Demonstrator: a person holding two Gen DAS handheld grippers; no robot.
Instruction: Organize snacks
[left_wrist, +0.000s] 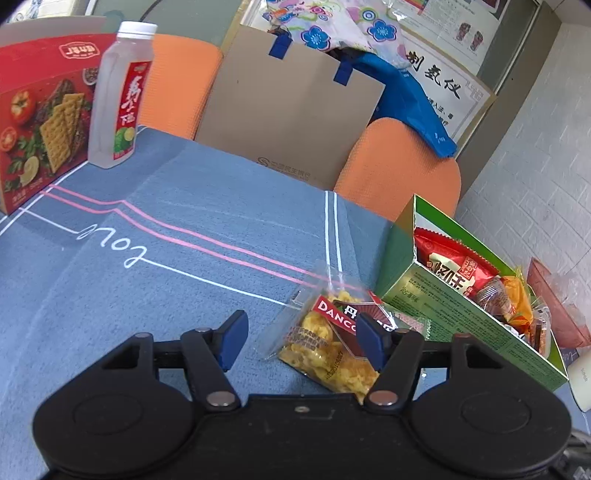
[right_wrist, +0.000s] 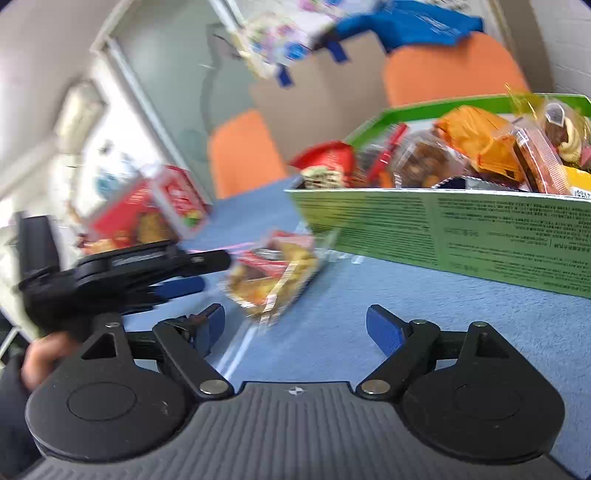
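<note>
A clear snack packet (left_wrist: 325, 343) of yellow crisps with a red label lies flat on the blue tablecloth (left_wrist: 177, 251), just left of a green box (left_wrist: 461, 314) filled with several wrapped snacks. My left gripper (left_wrist: 301, 339) stands open right over it. Its right pad overlaps the packet's edge and neither pad presses on it. In the blurred right wrist view, the same packet (right_wrist: 273, 273) lies ahead of my right gripper (right_wrist: 297, 328), which is open and holds nothing. The left gripper (right_wrist: 207, 273) reaches in from the left, and the green box (right_wrist: 461, 236) stands at the right.
A red cracker box (left_wrist: 40, 122) and a clear drink bottle (left_wrist: 118, 99) stand at the far left. Beyond the table edge are a brown paper bag (left_wrist: 291, 107) and orange chairs (left_wrist: 399, 166). A white cup (left_wrist: 583, 380) is at the right edge. A hand (right_wrist: 40, 354) holds the left gripper.
</note>
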